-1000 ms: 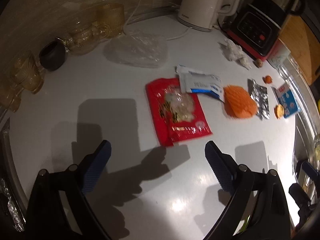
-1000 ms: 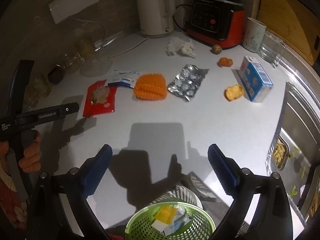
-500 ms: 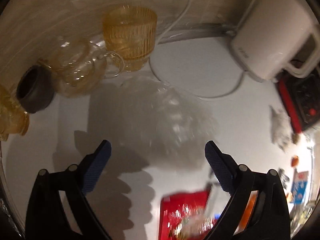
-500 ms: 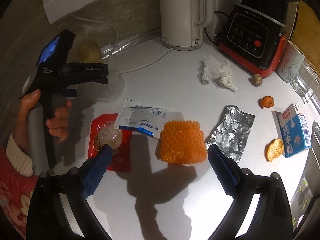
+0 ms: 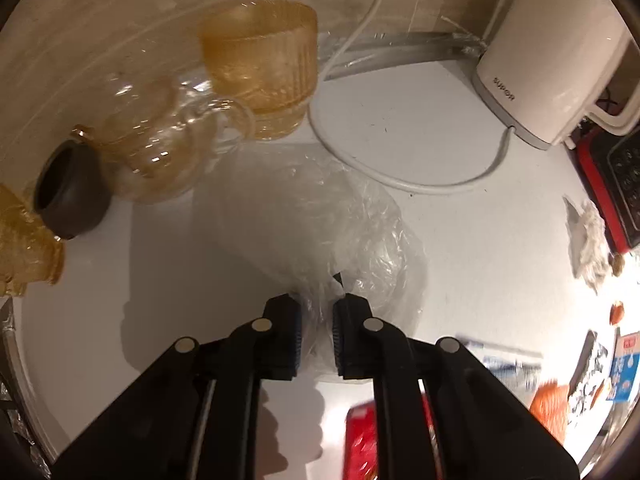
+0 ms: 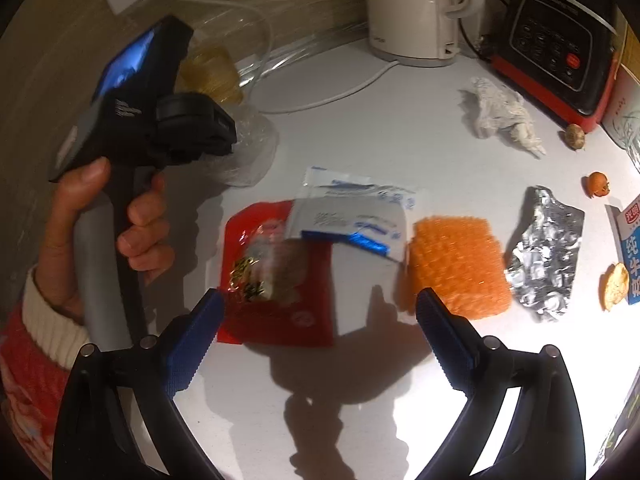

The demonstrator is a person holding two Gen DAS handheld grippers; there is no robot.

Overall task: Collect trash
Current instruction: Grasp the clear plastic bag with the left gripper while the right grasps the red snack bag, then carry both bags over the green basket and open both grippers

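The left gripper (image 5: 316,332) has its jaws drawn in narrow, pinching the near edge of a crumpled clear plastic bag (image 5: 352,236) that lies on the white counter (image 5: 420,128). The film bunches up between the two blue pads. Beyond the bag stand an amber glass cup (image 5: 260,68), a clear glass teapot (image 5: 156,148) and a small dark pot (image 5: 68,196) to the far left. A white kettle (image 5: 552,68) sits at the far right with its cord (image 5: 400,176) looping round the bag's far side.

The right gripper (image 6: 320,320) has its jaws spread wide and holds nothing. It hangs over a red snack wrapper (image 6: 280,280) on the counter, the left pad just at the wrapper's near left corner. A white and blue sachet (image 6: 352,216) overlaps the wrapper's far right corner. To the right lie an orange spiky pad (image 6: 456,264), a crushed foil pack (image 6: 548,256), a milk carton (image 6: 632,248) and bits of orange peel (image 6: 616,286). A crumpled tissue (image 6: 500,112) lies farther back, near a black and red appliance (image 6: 560,40). At the left of this view a person's hand (image 6: 100,236), in a red sleeve with a cream cuff, grips the handle of the left gripper over the plastic bag.
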